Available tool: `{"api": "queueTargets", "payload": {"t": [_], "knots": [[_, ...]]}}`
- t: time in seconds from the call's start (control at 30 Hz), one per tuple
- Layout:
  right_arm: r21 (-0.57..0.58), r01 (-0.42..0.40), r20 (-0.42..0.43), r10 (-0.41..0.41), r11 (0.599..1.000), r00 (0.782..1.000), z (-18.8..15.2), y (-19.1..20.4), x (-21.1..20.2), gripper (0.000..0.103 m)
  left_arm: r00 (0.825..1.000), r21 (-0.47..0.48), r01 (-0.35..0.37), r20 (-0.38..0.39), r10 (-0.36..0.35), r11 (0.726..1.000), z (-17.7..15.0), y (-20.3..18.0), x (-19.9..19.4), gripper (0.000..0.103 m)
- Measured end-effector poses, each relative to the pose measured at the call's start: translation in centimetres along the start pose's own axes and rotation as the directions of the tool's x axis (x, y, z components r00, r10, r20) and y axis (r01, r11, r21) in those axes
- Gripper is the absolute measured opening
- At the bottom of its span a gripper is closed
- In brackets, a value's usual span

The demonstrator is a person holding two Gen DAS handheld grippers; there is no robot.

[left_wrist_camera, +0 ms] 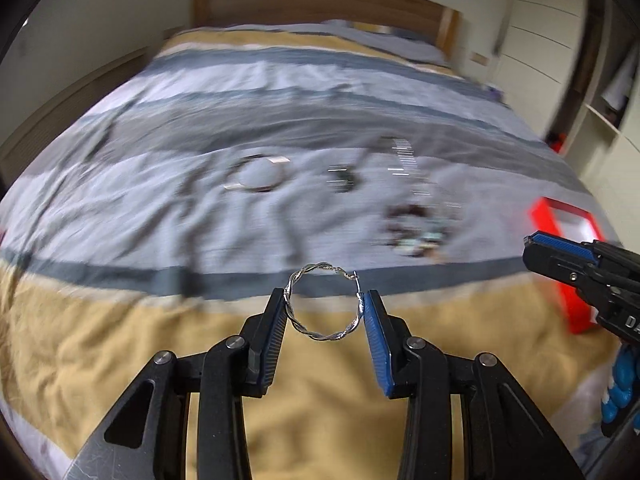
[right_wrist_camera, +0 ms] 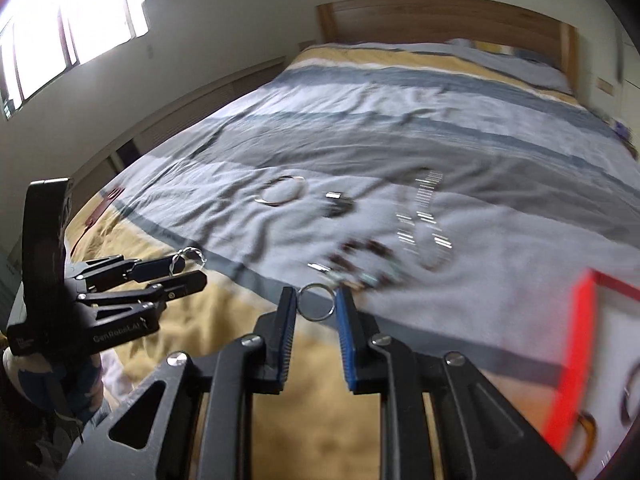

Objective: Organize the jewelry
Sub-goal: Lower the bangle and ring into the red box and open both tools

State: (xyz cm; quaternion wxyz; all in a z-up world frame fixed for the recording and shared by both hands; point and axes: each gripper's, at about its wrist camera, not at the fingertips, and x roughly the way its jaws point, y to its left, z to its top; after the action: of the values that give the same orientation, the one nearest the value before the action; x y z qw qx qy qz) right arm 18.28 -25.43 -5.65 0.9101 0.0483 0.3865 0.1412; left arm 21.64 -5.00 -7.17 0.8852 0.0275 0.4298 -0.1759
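My left gripper (left_wrist_camera: 325, 305) is shut on a twisted silver hoop earring (left_wrist_camera: 320, 336), held upright above the bed's yellow stripe. The same gripper (right_wrist_camera: 192, 270) and twisted hoop earring (right_wrist_camera: 188, 258) show at the left of the right wrist view. My right gripper (right_wrist_camera: 317, 302) is shut on a small plain silver ring (right_wrist_camera: 310, 315); it also enters the left wrist view as the right gripper (left_wrist_camera: 534, 246) at the right edge. Blurred on the bedspread lie a bangle (left_wrist_camera: 256, 176), a dark ring (left_wrist_camera: 344, 178), a metal watch band (right_wrist_camera: 426, 196) and a bead bracelet (left_wrist_camera: 416, 228).
A red-rimmed tray (right_wrist_camera: 576, 344) sits at the right on the bed and holds a few bracelets (right_wrist_camera: 588, 432). The striped bedspread (left_wrist_camera: 280, 92) runs back to a wooden headboard (left_wrist_camera: 312, 0). A window (right_wrist_camera: 60, 32) is at the left, white cupboards (left_wrist_camera: 560, 20) at the right.
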Motion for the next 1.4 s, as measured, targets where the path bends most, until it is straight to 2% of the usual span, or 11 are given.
{"api": "queueTargets", "payload": {"t": [0.1, 0.2, 0.37, 0.53, 0.67, 0.9, 1.07, 1.3, 1.33, 1.4], "knots": [[0.054, 0.072, 0.005, -0.073, 0.996, 0.997, -1.7, -4.2, -3.0, 0.019, 0.997, 0.065, 0.079, -0.009, -0.079, 0.995, 0.6, -5.0, 0.2, 0.038], [0.121, 0.181, -0.017, -0.181, 0.976, 0.983, -4.0, -10.1, -6.2, 0.019, 0.988, 0.127, 0.153, -0.022, -0.152, 0.980, 1.2, -9.9, 0.6, 0.038], [0.191, 0.320, -0.058, -0.315, 0.928, 0.947, -6.5, -17.9, -9.4, 0.019, 0.957, 0.234, 0.292, -0.071, -0.283, 0.927, 1.8, -19.5, 1.9, 0.038], [0.219, 0.376, -0.093, -0.365, 0.900, 0.926, -7.5, -22.8, -9.9, 0.019, 0.929, 0.302, 0.370, -0.138, -0.344, 0.879, 2.3, -27.1, 4.5, 0.038], [0.206, 0.385, -0.127, -0.366, 0.900, 0.922, -7.7, -24.8, -8.7, 0.019, 0.914, 0.332, 0.402, -0.205, -0.350, 0.853, 1.2, -30.8, 6.4, 0.038], [0.193, 0.380, -0.170, -0.350, 0.905, 0.921, -8.5, -26.3, -7.0, 0.019, 0.913, 0.366, 0.386, -0.286, -0.292, 0.847, -1.4, -32.9, 9.1, 0.038], [0.195, 0.391, -0.182, -0.359, 0.900, 0.915, -9.0, -26.6, -6.6, 0.020, 0.916, 0.388, 0.377, -0.292, -0.276, 0.841, -1.9, -33.8, 9.6, 0.039], [0.187, 0.409, -0.201, -0.373, 0.893, 0.906, -9.2, -26.2, -6.9, 0.022, 0.924, 0.381, 0.355, -0.282, -0.258, 0.854, -1.5, -34.1, 9.9, 0.040], [0.194, 0.410, -0.200, -0.373, 0.891, 0.906, -9.2, -26.1, -7.1, 0.024, 0.925, 0.379, 0.352, -0.279, -0.257, 0.856, -1.5, -34.0, 9.8, 0.040], [0.200, 0.414, -0.198, -0.377, 0.888, 0.905, -9.3, -26.0, -7.6, 0.026, 0.925, 0.365, 0.352, -0.274, -0.262, 0.862, -1.4, -33.5, 9.3, 0.048]]}}
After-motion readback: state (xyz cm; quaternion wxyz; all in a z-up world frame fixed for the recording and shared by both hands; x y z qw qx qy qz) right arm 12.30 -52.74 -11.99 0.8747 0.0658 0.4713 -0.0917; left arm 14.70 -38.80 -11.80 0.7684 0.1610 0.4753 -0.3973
